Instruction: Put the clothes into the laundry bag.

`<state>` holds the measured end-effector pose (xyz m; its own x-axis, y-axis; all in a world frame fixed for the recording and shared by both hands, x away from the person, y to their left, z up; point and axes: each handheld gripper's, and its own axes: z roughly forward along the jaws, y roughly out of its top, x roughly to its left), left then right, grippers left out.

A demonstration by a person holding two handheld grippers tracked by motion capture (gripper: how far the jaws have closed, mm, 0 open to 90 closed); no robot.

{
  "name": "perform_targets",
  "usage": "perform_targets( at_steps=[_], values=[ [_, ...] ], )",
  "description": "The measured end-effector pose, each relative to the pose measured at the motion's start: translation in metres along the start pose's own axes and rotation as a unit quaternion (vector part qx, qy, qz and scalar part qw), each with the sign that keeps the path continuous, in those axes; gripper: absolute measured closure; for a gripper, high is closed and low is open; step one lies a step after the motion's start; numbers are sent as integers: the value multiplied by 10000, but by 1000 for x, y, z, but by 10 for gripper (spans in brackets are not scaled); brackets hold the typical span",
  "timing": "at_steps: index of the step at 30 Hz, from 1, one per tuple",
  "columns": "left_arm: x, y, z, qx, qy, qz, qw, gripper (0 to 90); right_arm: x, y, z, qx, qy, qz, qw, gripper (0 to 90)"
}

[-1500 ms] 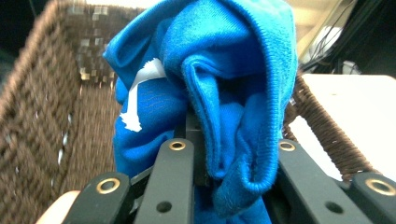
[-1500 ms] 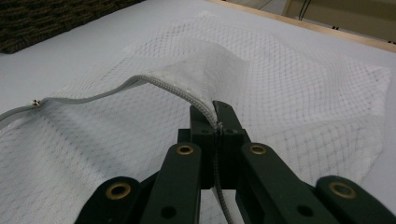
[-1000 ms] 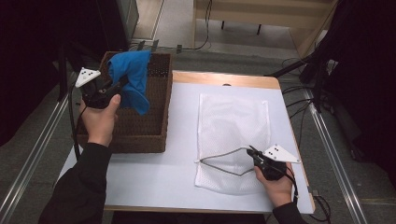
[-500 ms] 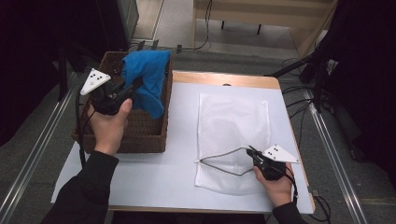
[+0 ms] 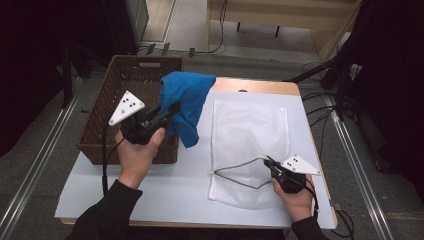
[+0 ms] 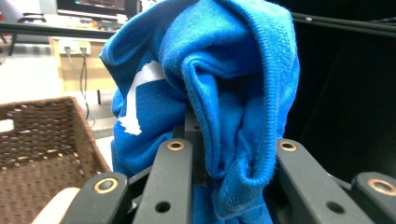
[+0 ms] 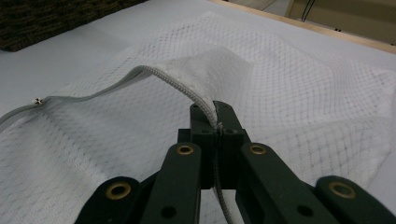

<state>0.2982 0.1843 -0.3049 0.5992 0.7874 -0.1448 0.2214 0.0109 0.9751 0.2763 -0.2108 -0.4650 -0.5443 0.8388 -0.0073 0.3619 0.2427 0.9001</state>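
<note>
A wicker basket is seen at the table's left edge, partly under and left of the left gripper. In the left gripper view its brown weave lies low and to the left of the jaws.

The left gripper is held in a hand above the basket's right wall, jaws pointing right and away from the person. A blue cloth is pinched between the jaws; they are pressed onto a thick fold. The cloth is bunched over the tips and hangs down past them, clear of the table, its lower end over the gap between basket and bag. In the left gripper view the cloth is draped over and between the jaws, a white mark showing on its left face.

A white table sheet is spread under both grippers.

A white mesh bag lies flat on the sheet, right of the cloth and ahead of the right gripper. Its near edge is raised at the gripper.

The right gripper is held low near the table's front right corner by the other hand, jaws pointing left and away. The jaws are pressed together on the bag's zip edge, which is lifted into an arch just ahead of the tips, so the mouth gapes to the gripper's left. The zip end rests on the sheet, well left of the tips.
</note>
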Motion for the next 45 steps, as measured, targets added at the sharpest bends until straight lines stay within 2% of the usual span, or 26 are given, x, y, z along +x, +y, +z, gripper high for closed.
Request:
perform_targets(
  at_steps=[6, 10, 13, 18, 21, 24, 28, 32, 34, 35, 36, 37, 38, 39, 41, 45],
  values=[
    [-19, -21, -3, 151, -260, 113, 9995, 780, 0, 0, -1, -6, -7, -13, 10000, 900],
    [-27, -34, -7, 220, -473, -21, 9986, 780, 1, 1, 0, -7, -10, -26, 10000, 900],
    [-33, -46, -9, 290, -535, 6, 9981, 779, 0, 1, -1, -23, -8, -28, 10000, 900],
    [-44, -70, -13, 583, -717, 41, 9957, 779, 0, 1, -1, -33, -22, -39, 10000, 900],
    [-47, -87, -19, 667, -888, -71, 9938, 779, 1, 1, -1, -27, -24, -30, 10000, 900],
    [-47, -103, -23, 827, -981, 6, 9917, 777, 2, 2, -1, -40, -17, -25, 10000, 900],
    [-39, -127, -31, 1037, -1035, -301, 9888, 776, 3, 2, -1, -45, -24, -47, 10000, 900],
    [-31, -143, -36, 1319, -893, -326, 9867, 767, 3, 2, -1, -58, -10, -67, 10000, 899],
    [-26, -153, -36, 1453, -756, -331, 9859, 753, 4, 2, -1, -50, -6, -68, 10000, 900],
    [-23, -157, -35, 1563, -714, -387, 9844, 734, 4, 2, -1, -59, -5, -64, 10000, 900],
    [-21, -161, -33, 1675, -732, -463, 9821, 681, 3, 2, -1, -58, -6, -71, 10000, 900],
    [-19, -163, -32, 1749, -652, -512, 9811, 599, 3, 3, -1, -62, -8, -68, 10000, 900],
    [-19, -164, -33, 1750, -447, -539, 9821, 462, 3, 3, -1, -63, -12, -76, 10000, 899],
    [-19, -164, -34, 1724, -359, -563, 9828, 339, 3, 3, -2, -68, -8, -84, 9999, 899],
    [-21, -158, -37, 1642, -297, -519, 9846, 216, 3, 3, -2, -72, -8, -81, 9999, 900],
    [-24, -143, -41, 1360, -330, -335, 9896, 166, 3, 3, -3, -65, -14, -48, 10000, 899]
  ],
)
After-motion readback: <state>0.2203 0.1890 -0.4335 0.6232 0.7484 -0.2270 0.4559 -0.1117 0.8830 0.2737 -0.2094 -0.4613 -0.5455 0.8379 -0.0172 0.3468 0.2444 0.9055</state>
